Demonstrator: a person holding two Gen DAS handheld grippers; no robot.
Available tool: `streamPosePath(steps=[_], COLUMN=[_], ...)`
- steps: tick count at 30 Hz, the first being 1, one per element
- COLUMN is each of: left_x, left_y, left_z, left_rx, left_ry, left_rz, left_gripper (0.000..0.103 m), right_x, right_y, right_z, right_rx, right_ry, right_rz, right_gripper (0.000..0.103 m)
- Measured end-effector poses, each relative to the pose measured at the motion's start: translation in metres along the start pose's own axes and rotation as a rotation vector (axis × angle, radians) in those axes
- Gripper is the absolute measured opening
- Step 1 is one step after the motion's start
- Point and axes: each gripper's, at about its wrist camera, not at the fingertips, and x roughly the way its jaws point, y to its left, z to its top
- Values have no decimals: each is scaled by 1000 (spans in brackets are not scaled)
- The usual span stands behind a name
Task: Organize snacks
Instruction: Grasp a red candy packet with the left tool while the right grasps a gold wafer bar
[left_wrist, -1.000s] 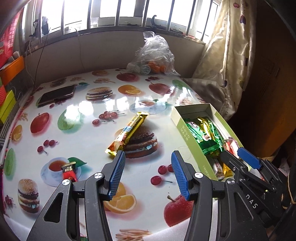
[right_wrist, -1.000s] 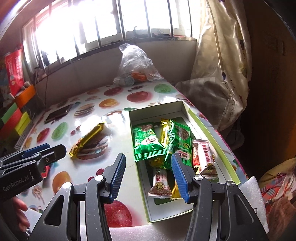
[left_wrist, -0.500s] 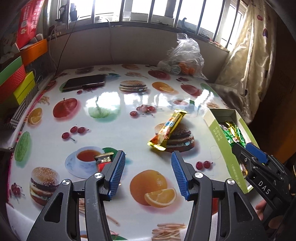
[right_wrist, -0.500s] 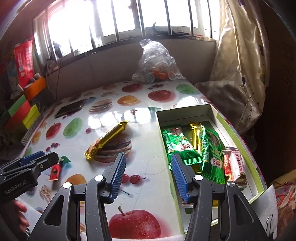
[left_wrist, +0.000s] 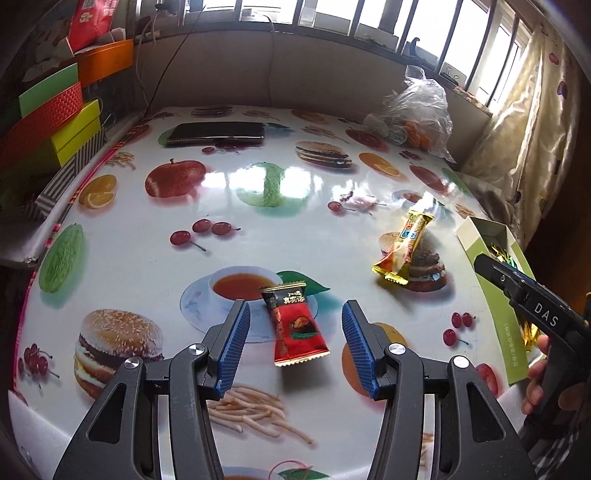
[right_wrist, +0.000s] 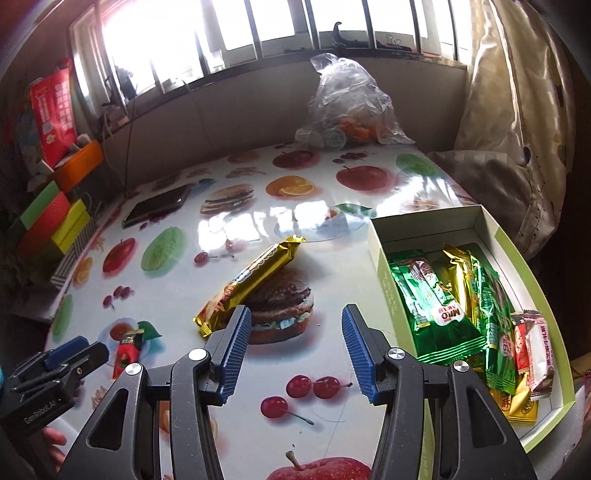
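A small red snack packet (left_wrist: 295, 325) lies flat on the printed tablecloth, right between the blue pads of my open left gripper (left_wrist: 295, 347), which hovers just above it without touching. The same packet (right_wrist: 127, 350) shows at lower left in the right wrist view. A gold wrapped bar (right_wrist: 251, 284) (left_wrist: 404, 247) lies diagonally on a burger print, just ahead and left of my open right gripper (right_wrist: 293, 350), which holds nothing. A white and green box (right_wrist: 380, 258) (left_wrist: 495, 306) at the right holds several green, gold and red-white packets (right_wrist: 439, 306).
A dark phone (left_wrist: 216, 133) lies at the far left of the table. A clear plastic bag with oranges (right_wrist: 347, 107) stands at the back. Coloured boxes (left_wrist: 55, 110) are stacked off the left edge. A curtain (right_wrist: 517, 110) hangs at right.
Both grippers have moved left across the table. The left one came from near the box to straddle the red packet. The right one left the box and now faces the gold bar.
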Motion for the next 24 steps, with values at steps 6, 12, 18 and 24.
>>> streamPosePath(steps=[6,12,18,24], left_x=[13,20,31,38], left_y=[8,14,13,7], left_z=[-7,-6,-4,-3], left_rx=[0,-21,-21,-17], left_ry=[47,61,85,98], left_rz=[8,15,7,-6], left_gripper=[53,53,53,53], right_x=[20,40,56,75], right_y=[15,21,20,25], right_z=[10,19,27,32], right_rx=[-29,-14,13,11], right_ry=[23,51,68,94], right_rz=[18,40,50,45], right_gripper=[51,51,51,52])
